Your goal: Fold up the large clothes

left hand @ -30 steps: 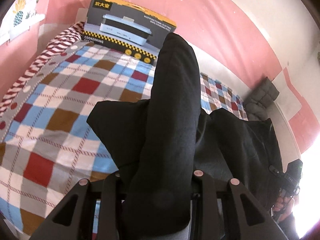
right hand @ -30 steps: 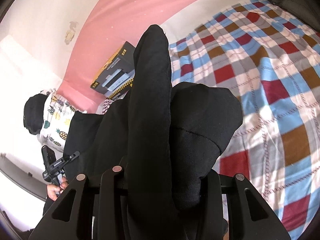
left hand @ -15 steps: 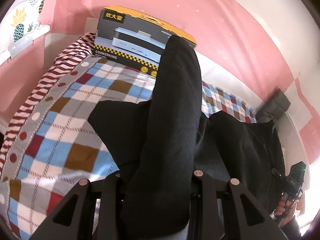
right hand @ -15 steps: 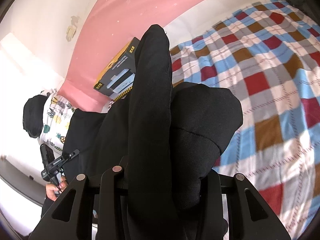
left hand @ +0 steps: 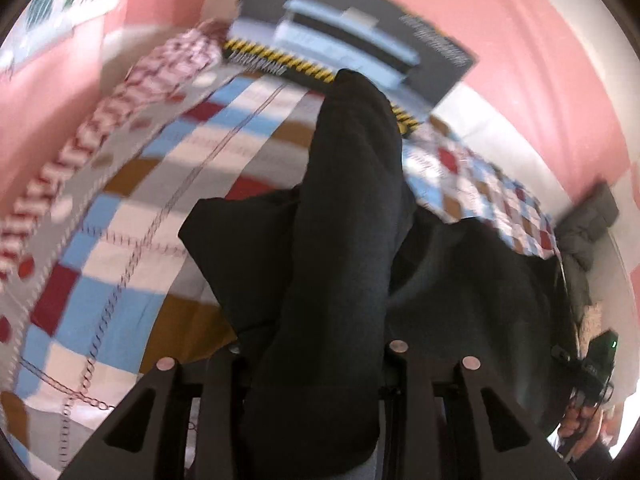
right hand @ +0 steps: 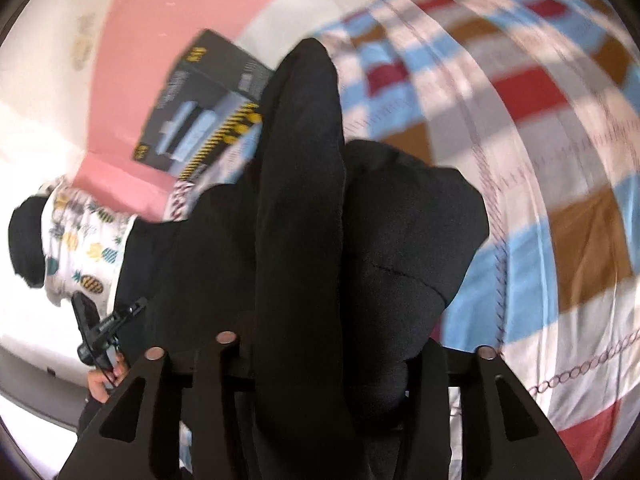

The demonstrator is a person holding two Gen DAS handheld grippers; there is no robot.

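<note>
Under my tools lies a checked bedspread in blue, red, brown and white (left hand: 120, 240). A dark grey cardboard appliance box with yellow hazard striping (left hand: 352, 40) leans against the pink wall (left hand: 540, 80). A grey tufted cushion (left hand: 588, 220) sits at the far corner.

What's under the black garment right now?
The checkered bedspread shows around the black garment, which both claws, left and right, hold up. Whatever lies directly beneath it is covered.

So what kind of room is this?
Probably a bedroom: a checked quilt covers a bed along a pink wall, and a black garment is held up over it.
</note>
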